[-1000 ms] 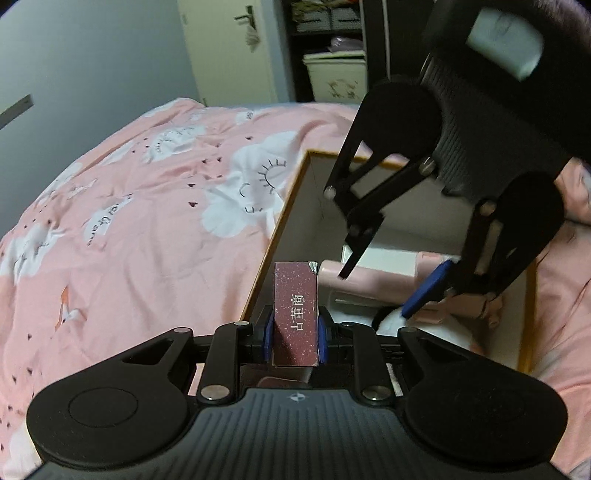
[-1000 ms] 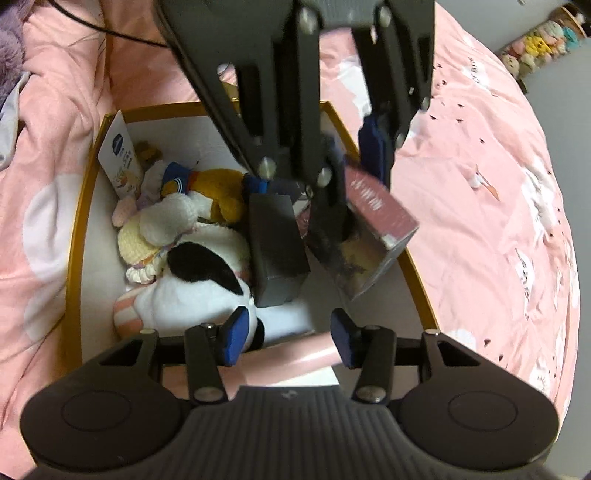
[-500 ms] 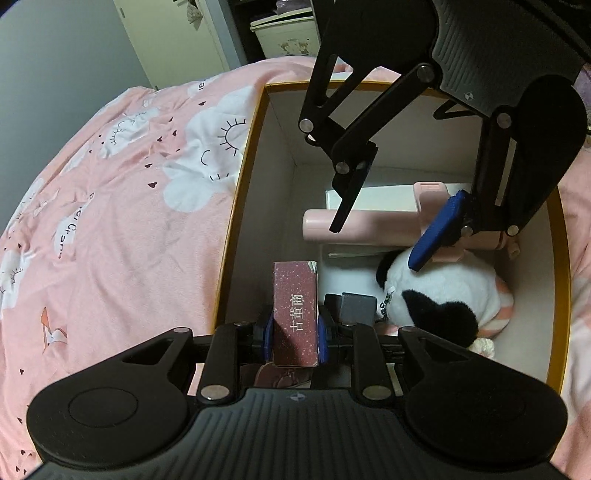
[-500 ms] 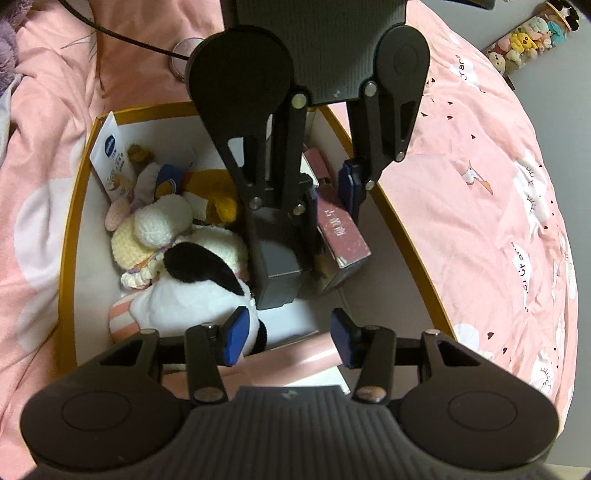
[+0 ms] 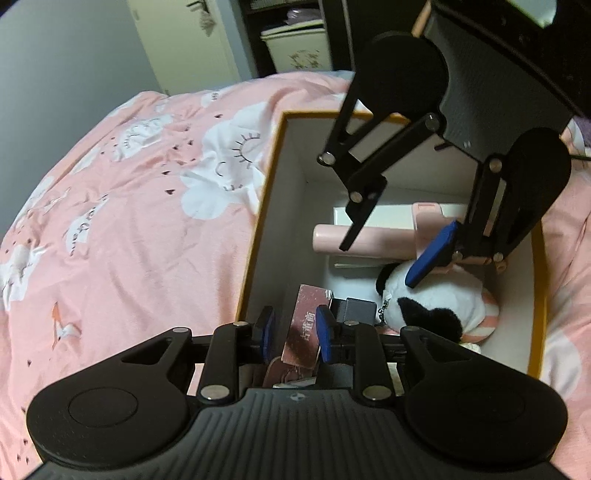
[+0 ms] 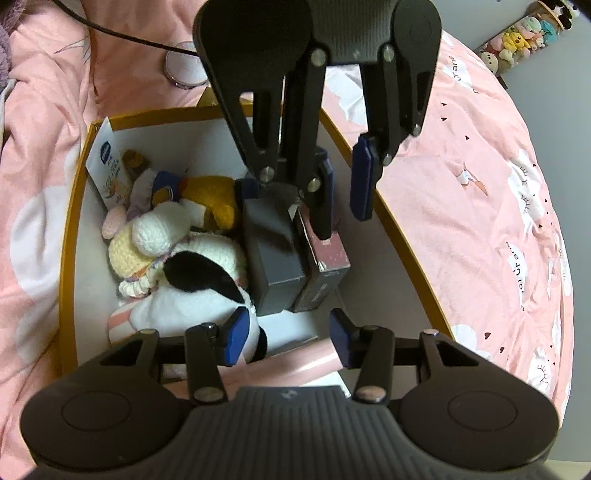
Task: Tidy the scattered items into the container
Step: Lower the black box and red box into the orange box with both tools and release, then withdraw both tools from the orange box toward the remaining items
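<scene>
pink cloud-print bedspread [image 5: 129,221], plush-toy shelf [image 6: 524,33]

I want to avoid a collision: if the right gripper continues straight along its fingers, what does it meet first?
Probably the pink tube lying in the box, directly ahead of the open right gripper; the black-and-white plush sits just left. Depth is uncertain.

My left gripper [image 5: 292,333], jaws just opening, stands loose around the tilted maroon rectangular box [image 5: 305,329] low inside the orange-rimmed white container [image 5: 258,221].
</scene>
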`<state>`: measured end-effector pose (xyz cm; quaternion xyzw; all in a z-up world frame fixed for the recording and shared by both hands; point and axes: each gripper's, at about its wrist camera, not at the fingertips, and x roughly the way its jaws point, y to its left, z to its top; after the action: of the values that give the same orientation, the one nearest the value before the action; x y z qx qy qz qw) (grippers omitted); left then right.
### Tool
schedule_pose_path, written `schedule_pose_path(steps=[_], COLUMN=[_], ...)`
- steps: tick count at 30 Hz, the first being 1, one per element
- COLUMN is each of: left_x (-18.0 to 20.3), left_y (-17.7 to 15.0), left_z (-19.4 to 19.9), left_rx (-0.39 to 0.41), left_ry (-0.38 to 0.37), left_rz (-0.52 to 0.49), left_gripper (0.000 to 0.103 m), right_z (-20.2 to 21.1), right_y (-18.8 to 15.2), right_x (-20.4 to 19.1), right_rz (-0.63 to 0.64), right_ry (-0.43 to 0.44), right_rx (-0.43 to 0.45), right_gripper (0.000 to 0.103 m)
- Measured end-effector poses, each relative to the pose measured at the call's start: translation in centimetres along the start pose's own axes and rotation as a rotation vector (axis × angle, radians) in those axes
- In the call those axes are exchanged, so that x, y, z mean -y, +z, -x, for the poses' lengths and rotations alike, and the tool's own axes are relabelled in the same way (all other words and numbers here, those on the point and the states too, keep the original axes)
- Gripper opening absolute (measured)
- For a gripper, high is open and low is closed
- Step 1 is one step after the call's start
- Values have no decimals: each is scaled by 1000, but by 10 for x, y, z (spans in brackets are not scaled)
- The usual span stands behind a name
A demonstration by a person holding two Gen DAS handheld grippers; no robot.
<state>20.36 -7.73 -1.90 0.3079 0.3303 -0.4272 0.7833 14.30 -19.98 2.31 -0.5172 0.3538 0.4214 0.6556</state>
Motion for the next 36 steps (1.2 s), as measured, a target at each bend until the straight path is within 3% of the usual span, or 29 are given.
schedule_pose_path(steps=[8, 15, 20, 27, 36], left_x=[4, -13, -9, 3, 20], left_y=[-18, -51, -83, -127, -164], left_z=[54, 117, 143, 164, 155], left_rx=[-3, -59, -123, -170, -225], left_ry=[145, 266, 343, 382, 476], left_rz=[119, 382, 505, 724, 936], left_gripper=[29, 29, 30, 38, 39], right_z=[24, 44, 59, 33, -8], right_y=[20, 51, 72, 111, 142], right_x=[8, -10, -10, -31, -50], right_rz=[-140, -249, -351, -479, -584], right_ry=[-39, -125, -83, 3, -9], right_rx=[79, 183, 273, 361, 333], right_gripper=[50, 50, 52, 65, 68])
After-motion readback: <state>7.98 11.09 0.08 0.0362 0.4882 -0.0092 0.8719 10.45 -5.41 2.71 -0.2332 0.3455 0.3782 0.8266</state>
